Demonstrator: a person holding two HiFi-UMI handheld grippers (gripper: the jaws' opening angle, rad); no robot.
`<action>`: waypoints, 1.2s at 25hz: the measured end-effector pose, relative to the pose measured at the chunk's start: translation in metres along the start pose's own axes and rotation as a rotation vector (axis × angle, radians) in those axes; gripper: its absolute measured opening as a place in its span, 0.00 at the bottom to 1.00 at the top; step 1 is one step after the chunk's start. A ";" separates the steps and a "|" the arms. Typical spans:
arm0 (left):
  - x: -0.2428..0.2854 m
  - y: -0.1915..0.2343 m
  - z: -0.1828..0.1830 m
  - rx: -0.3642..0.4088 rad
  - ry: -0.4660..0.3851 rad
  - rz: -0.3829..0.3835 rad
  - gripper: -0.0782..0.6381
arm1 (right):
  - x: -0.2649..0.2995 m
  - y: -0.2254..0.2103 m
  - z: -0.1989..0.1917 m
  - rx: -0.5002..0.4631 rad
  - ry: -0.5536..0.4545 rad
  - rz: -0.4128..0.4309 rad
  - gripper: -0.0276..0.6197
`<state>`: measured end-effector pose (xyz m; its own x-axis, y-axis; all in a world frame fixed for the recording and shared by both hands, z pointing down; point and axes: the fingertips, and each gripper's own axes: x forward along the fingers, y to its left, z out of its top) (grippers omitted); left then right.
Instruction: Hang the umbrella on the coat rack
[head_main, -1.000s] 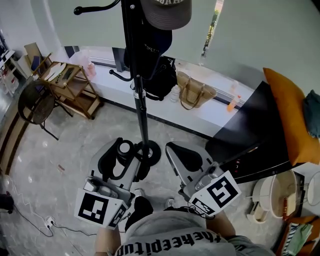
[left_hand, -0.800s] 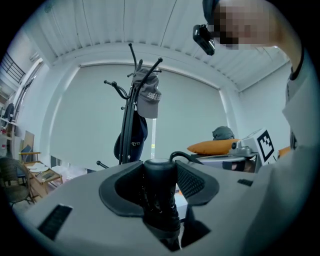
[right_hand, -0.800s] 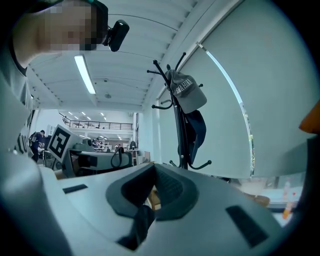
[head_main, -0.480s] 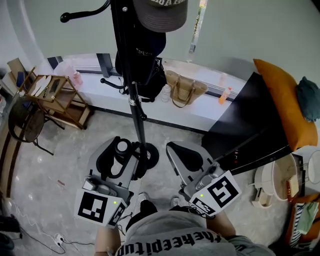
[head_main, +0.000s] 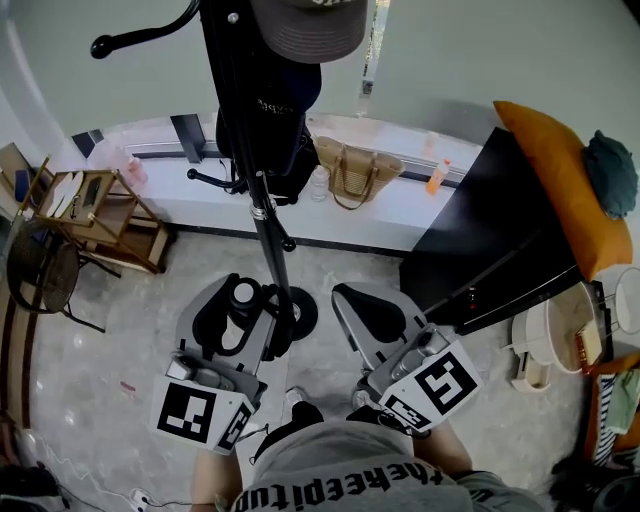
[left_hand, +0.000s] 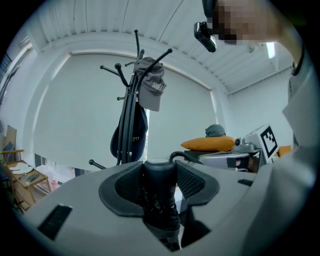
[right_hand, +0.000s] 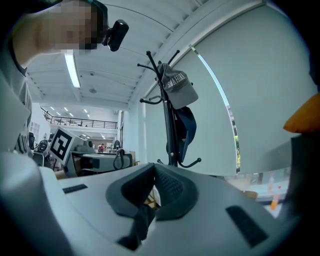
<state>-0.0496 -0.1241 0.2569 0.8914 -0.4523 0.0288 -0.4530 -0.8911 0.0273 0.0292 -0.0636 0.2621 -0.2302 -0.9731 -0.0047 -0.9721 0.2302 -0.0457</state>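
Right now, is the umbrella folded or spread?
Folded: the umbrella is a compact black bundle, clamped upright in the left gripper.

The coat rack (head_main: 270, 250) looks matt black metal, floor (head_main: 120, 310) glossy stone.

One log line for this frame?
left gripper: jaws shut on black folded umbrella | right gripper: jaws shut, empty | black metal coat rack: grey cap hung, umbrella not yet hung
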 end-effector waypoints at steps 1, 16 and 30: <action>0.002 0.002 -0.001 0.000 0.004 -0.009 0.40 | 0.001 -0.001 -0.001 0.002 0.001 -0.010 0.06; 0.026 0.029 -0.021 -0.001 0.040 -0.087 0.40 | 0.017 -0.003 -0.013 0.019 0.025 -0.123 0.06; 0.047 0.037 -0.031 -0.011 0.063 -0.032 0.40 | 0.021 -0.020 -0.022 0.047 0.044 -0.097 0.06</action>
<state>-0.0248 -0.1775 0.2905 0.9031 -0.4198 0.0905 -0.4245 -0.9045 0.0402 0.0432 -0.0885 0.2851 -0.1379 -0.9894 0.0459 -0.9869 0.1333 -0.0908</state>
